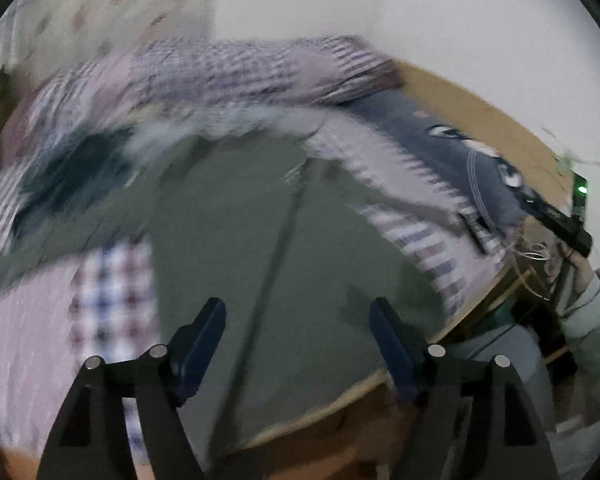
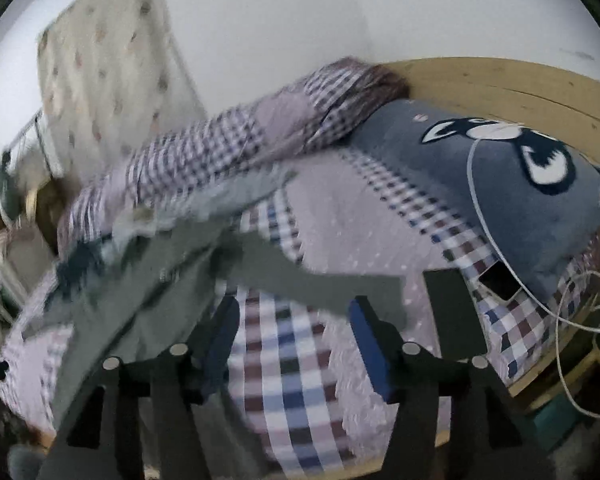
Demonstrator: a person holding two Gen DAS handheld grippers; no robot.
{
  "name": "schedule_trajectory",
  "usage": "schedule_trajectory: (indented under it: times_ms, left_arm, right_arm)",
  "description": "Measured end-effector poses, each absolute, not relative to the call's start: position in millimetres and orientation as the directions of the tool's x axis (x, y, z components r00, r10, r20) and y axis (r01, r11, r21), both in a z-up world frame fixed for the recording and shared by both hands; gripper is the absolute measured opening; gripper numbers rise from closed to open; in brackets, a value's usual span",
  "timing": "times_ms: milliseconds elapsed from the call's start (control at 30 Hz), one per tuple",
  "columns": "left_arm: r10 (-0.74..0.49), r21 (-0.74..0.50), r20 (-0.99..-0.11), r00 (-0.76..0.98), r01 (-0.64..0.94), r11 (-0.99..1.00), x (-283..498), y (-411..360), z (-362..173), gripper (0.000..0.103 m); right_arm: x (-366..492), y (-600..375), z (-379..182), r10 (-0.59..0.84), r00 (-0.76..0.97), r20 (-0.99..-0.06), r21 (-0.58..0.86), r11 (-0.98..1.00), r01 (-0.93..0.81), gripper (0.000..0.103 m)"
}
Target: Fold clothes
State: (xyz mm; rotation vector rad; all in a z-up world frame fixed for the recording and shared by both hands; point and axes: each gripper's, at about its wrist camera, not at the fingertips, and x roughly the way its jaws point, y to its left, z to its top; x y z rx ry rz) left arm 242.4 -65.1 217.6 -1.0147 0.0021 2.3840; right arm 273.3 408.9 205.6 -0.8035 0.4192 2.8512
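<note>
A grey-green garment is seen spread flat over the chequered bedspread on the bed, filling the centre of the left wrist frame and the left centre of the right wrist frame; motion blur obscures its details. No legible writing is shown. The left hand-held gripper and right hand-held gripper are held with jaws apart, nothing clamped between them.

One grey-green garment lies spread on one patchwork checked bedcover. One blue cushion with a printed cartoon face, one dark phone and one white cable are also present. Two grippers appear: left gripper, right gripper.
</note>
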Motion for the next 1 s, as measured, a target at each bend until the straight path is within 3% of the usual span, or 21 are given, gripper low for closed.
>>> schedule_trajectory:
  times_ms: [133,467,767,1000]
  left_arm:
    - [0.583,-0.173,-0.612,-0.534,-0.629,-0.758,214,54,229,0.084]
    - [0.669,-0.186,-0.657,-0.349,-0.784,-0.592,160,300,180,0.084]
    - [0.577,-0.159,-0.738,-0.349,-0.741,-0.653,124,438,101,0.084]
    - [0.417,-0.004,-0.796,-0.438,-0.685,-0.729,94,512,66,0.083]
  right_arm:
    - [290,440,218,0.135,-0.853,-0.504,0.226,-0.933,-0.281,0.07]
    - [354,524,215,0.285,-0.836,-0.469,0.197,-0.889,-0.414,0.074]
    - [383,558,181,0.295,-0.794,-0.532,0.215,-0.86,-0.463,0.074]
    - [393,561,159,0.277,-0.769,-0.576,0.19,-0.87,-0.456,0.074]
